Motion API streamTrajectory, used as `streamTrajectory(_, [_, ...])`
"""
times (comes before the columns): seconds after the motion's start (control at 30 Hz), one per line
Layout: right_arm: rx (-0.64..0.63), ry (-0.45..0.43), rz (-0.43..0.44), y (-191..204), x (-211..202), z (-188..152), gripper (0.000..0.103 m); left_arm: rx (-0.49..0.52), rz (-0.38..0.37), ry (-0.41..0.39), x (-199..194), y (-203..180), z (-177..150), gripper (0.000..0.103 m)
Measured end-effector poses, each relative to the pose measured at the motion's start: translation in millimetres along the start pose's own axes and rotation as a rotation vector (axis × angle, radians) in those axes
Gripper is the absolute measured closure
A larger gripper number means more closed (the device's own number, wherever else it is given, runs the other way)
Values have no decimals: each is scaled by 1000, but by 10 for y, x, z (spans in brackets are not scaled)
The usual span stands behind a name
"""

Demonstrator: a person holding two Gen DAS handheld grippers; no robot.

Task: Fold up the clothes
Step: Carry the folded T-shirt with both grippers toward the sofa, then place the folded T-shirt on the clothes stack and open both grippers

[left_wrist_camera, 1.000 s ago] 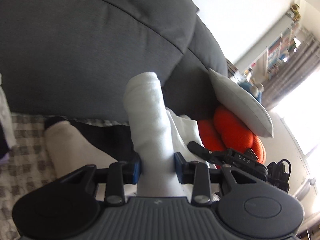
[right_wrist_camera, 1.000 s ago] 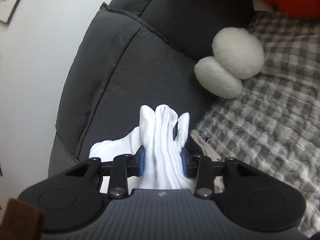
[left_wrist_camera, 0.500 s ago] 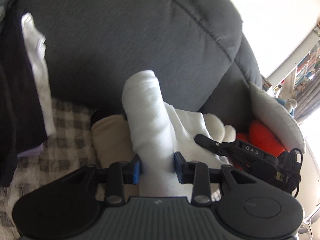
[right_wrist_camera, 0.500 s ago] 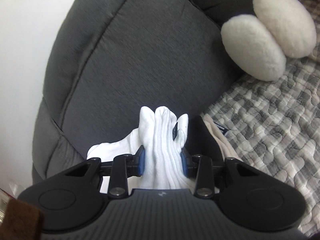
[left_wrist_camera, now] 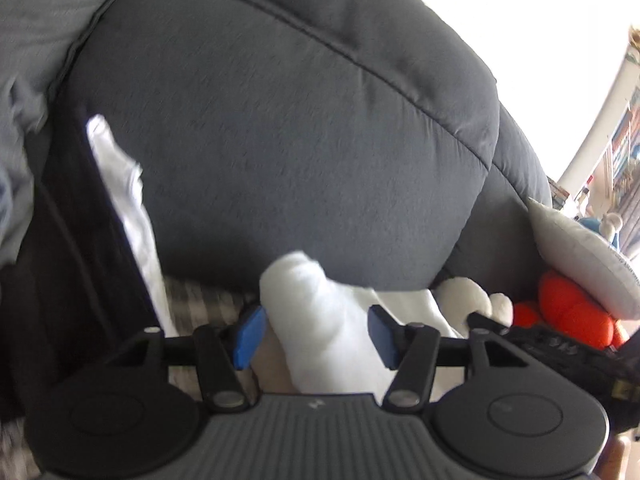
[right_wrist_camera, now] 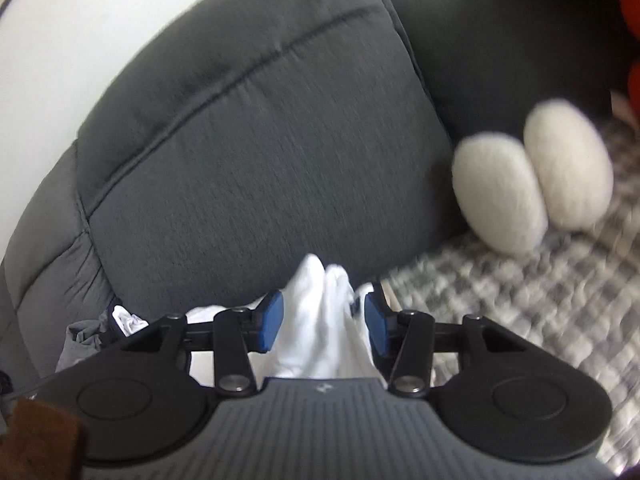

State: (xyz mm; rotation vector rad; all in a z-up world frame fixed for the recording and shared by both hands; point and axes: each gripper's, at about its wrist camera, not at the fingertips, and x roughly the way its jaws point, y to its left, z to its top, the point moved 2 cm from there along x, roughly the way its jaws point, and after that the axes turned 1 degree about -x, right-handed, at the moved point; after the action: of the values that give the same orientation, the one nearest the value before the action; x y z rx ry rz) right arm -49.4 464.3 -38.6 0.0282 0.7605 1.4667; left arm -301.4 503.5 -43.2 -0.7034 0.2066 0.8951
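A folded white garment [left_wrist_camera: 320, 316] lies between the blue pads of my left gripper [left_wrist_camera: 316, 334]. The jaws stand apart, with a gap on both sides of the cloth. Another end of the white garment [right_wrist_camera: 320, 320] sits bunched and low between the pads of my right gripper [right_wrist_camera: 324, 326], whose jaws also stand slightly wider than the cloth. The garment rests low against the foot of the dark grey sofa back cushion [right_wrist_camera: 260, 140]. The right gripper's black body [left_wrist_camera: 540, 344] shows at the right in the left wrist view. A beige cloth [left_wrist_camera: 268, 364] lies underneath.
A pile of dark and white clothes [left_wrist_camera: 120, 208] leans at the left. White plush feet [right_wrist_camera: 532, 176] rest on the checked quilt [right_wrist_camera: 520, 300]. An orange plush [left_wrist_camera: 572, 312] and a grey pillow [left_wrist_camera: 580, 256] lie to the right.
Both grippers carried the white garment down toward the sofa back, then their jaws spread. The cloth, held upright before, has slumped lower between the pads.
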Motion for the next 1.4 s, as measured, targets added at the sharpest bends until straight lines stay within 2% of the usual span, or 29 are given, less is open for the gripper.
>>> streamTrajectory(0.1, [-100,-30,-27,137,5,25,55,77,45,-57,50,-85,21,69])
streamTrajectory(0.17, [-167,-51,-45,229,9,43,70,102,43,-74,105,-110,24,76])
streamTrajectory(0.2, [-200,-61,-54,275,10,51,81,104,34,-72,138,-106,21,80])
streamTrajectory(0.27, [-256,-74,-78,335,39,52,87,112,23,-62,213,-105,12,84])
streamTrajectory(0.33, [-255,-70,-118,248,131,-20,95,120,37,-41,301,-94,-20,86])
streamTrajectory(0.47, [-175,-101,-138,9,192,-157,98,95,60,21,490,-3,-111,88])
streamTrajectory(0.57, [-153,-128,-135,-99,191,-258,103,101,70,26,530,39,-169,88])
streamTrajectory(0.7, [-145,-163,-129,-157,211,-347,103,109,81,28,548,62,-196,88])
streamTrajectory(0.87, [-118,-160,-139,-81,134,-261,103,127,93,21,396,-45,-114,86])
streamTrajectory(0.9, [-108,-162,-143,-61,86,-243,97,130,92,15,344,-64,-100,83])
streamTrajectory(0.93, [-95,-167,-151,-46,19,-236,82,130,87,14,286,-83,-86,81])
streamTrajectory(0.97, [-83,-171,-161,-36,-51,-232,78,129,80,13,226,-100,-74,77])
streamTrajectory(1.0, [-70,-175,-172,-26,-120,-228,68,129,75,13,164,-118,-67,75])
streamTrajectory(1.03, [-56,-175,-180,-18,-186,-226,64,134,74,19,108,-146,-63,74])
streamTrajectory(1.17, [-8,-147,-205,19,-447,-253,64,157,85,63,-89,-266,-57,63])
streamTrajectory(1.4, [32,-74,-283,165,-800,-300,60,201,129,195,-315,-463,-139,45])
